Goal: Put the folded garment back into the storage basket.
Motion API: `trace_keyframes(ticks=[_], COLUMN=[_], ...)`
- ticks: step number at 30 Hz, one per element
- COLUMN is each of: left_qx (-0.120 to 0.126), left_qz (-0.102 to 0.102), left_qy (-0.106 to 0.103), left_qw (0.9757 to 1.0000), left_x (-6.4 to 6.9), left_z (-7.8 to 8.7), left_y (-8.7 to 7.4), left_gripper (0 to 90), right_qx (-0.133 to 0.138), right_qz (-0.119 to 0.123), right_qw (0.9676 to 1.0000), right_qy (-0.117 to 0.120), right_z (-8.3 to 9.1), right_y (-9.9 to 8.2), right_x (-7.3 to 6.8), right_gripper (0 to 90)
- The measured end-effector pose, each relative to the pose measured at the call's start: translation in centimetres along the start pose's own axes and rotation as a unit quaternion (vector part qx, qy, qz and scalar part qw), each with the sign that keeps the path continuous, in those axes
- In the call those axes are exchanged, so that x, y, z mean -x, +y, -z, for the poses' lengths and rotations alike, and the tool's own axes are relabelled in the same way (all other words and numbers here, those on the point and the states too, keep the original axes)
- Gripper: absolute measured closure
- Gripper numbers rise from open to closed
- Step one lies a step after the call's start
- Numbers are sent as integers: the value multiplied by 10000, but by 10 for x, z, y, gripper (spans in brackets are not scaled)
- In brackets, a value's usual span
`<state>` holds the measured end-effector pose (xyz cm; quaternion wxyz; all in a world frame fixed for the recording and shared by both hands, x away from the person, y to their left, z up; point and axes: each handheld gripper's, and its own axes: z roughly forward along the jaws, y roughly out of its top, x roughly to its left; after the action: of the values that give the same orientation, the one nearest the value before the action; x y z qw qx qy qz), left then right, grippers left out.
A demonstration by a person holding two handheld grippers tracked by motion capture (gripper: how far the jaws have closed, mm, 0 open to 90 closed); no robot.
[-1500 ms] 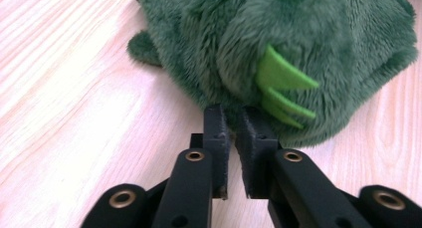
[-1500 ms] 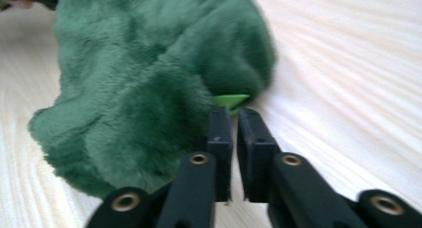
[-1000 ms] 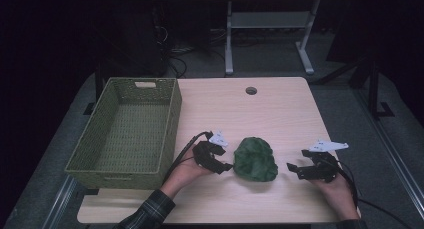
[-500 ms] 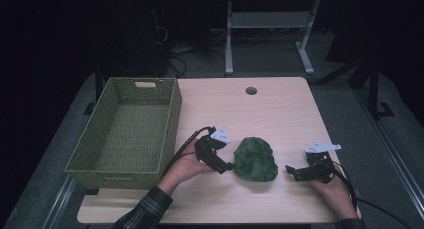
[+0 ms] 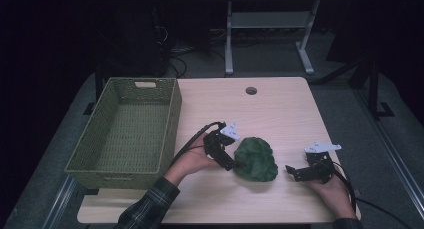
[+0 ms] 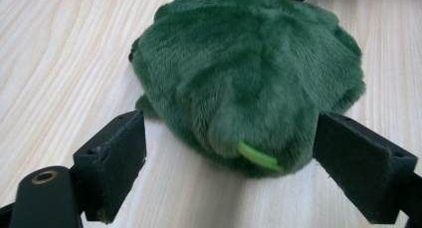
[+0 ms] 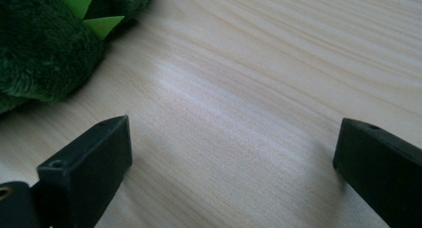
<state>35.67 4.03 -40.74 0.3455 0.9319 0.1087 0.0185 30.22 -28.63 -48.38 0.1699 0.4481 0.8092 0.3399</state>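
Observation:
A dark green plush toy (image 5: 256,159) lies on the wooden table (image 5: 280,109), near its front. My left gripper (image 5: 232,164) is at the toy's left side. In the left gripper view the plush toy (image 6: 249,73), with a light green tag, lies between the wide jaws of the left gripper (image 6: 229,138), and the pads do not press on it. These jaws have just been opening. My right gripper (image 5: 291,172) rests right of the toy, pointing at it. Its jaws have also just been opening, and the right gripper (image 7: 229,153) has only bare wood between them, the plush toy (image 7: 45,49) ahead.
A green woven basket (image 5: 172,124) stands empty on the table's left side. A round cable hole (image 5: 251,90) sits near the far edge. Beyond the table are a dark floor and a metal stand (image 5: 267,24).
The left hand has shifted a little right and up beside the plush. The right hand has stayed about where it was.

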Motion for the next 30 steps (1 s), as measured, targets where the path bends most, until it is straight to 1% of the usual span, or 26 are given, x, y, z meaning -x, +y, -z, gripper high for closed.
trace_keyframes(ticks=[5, 14, 23, 30], left_qx=[-136, -342, -581, -766], left_qz=[-200, -449, -489, -555], left_qy=[-146, -323, -384, -322], left_qw=[9996, 9979, 9964, 9950], left_x=[0, 1, -1, 3], left_z=[-8, -23, -45, -61], left_y=[7, 13, 12, 10], left_gripper=[129, 127, 126, 125], right_qx=[-10, -10, -10, -10], right_qz=[-17, -17, -16, -14], right_qw=[10000, 10000, 10000, 10000], right_qy=[6, 6, 5, 5], right_z=[0, 0, 0, 0], right_y=[0, 0, 0, 0], right_x=[0, 0, 0, 0], right_gripper=[17, 18, 18, 18])
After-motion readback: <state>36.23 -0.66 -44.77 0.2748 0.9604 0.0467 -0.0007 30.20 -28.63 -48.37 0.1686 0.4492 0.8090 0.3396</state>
